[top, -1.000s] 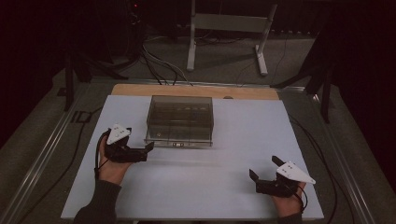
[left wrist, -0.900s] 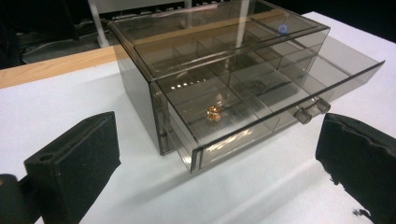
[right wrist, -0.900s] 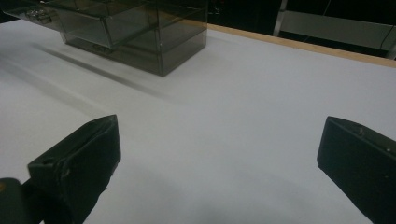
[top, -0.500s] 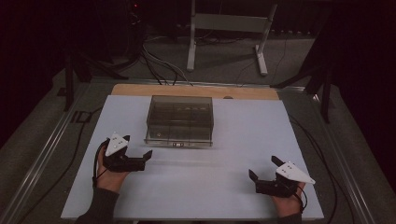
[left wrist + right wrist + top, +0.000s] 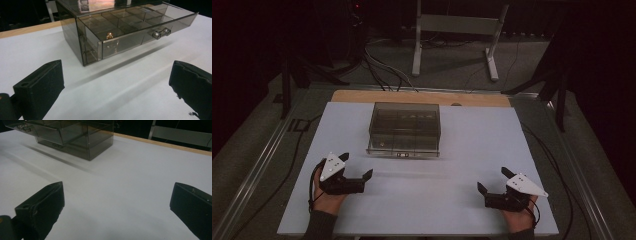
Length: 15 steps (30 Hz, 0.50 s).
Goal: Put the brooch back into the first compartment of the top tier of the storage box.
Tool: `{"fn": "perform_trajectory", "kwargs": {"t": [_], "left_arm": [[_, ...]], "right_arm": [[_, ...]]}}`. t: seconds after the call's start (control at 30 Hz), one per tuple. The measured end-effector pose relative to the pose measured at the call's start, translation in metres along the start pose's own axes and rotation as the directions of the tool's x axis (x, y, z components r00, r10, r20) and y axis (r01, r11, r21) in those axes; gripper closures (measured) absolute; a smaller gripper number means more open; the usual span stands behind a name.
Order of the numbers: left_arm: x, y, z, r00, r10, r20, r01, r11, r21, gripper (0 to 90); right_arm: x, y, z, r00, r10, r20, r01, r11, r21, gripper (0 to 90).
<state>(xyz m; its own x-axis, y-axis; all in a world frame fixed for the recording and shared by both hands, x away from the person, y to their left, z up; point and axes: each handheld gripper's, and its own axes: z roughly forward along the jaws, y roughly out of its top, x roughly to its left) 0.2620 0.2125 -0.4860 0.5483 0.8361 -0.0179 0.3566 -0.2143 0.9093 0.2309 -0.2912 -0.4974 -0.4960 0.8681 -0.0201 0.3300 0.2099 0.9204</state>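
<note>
A smoked clear plastic drawer box [image 5: 404, 129] stands on the white table top [image 5: 472, 150], midway along its width and toward the far edge, well apart from both grippers; the upper drawer [image 5: 140, 27] is pulled part way out toward the near edge, overhanging the table with a shadow beneath it.

The left gripper [image 5: 357, 167] rests near the near left corner, held by the left hand [image 5: 328, 200]; its jaws are spread wide with nothing between them; the forearm is cut off by the bottom edge of the high view. The right gripper [image 5: 493, 181] rests near the near right corner, held by the right hand [image 5: 519, 220]; its jaws are likewise spread wide and empty.

In the left gripper view the drawer shows dividers forming small compartments; a small gold object [image 5: 109, 35] lies in a compartment by the drawer's front wall, its nature too small to identify; two round knobs [image 5: 161, 33] sit on the drawer front. The lower part of the box is dim, and its contents cannot be made out. In the right gripper view the box [image 5: 75, 137] is cut off at the top left.

The far edge of the table shows a bare wooden strip [image 5: 422, 97]; the floor beyond is dark, with cables [image 5: 382, 70] and a metal stand [image 5: 457, 40] partly visible.
</note>
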Motion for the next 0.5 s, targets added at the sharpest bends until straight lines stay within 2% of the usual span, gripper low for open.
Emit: {"fn": "perform_trajectory", "kwargs": {"t": [0.37,0.5], "left_arm": [[-0.001,-0.014,-0.005,0.9998,-0.017,-0.013,0.017,0.9996,-0.022,0.4],[0.001,-0.018,-0.012,0.9990,-0.041,-0.019,0.040,0.9981,-0.047,0.4]], "right_arm": [[0.000,0.000,0.000,1.0000,0.003,-0.008,-0.003,1.000,-0.002,0.2],[0.001,0.001,0.001,0.9998,-0.002,-0.018,0.002,1.000,-0.003,0.2]]}}
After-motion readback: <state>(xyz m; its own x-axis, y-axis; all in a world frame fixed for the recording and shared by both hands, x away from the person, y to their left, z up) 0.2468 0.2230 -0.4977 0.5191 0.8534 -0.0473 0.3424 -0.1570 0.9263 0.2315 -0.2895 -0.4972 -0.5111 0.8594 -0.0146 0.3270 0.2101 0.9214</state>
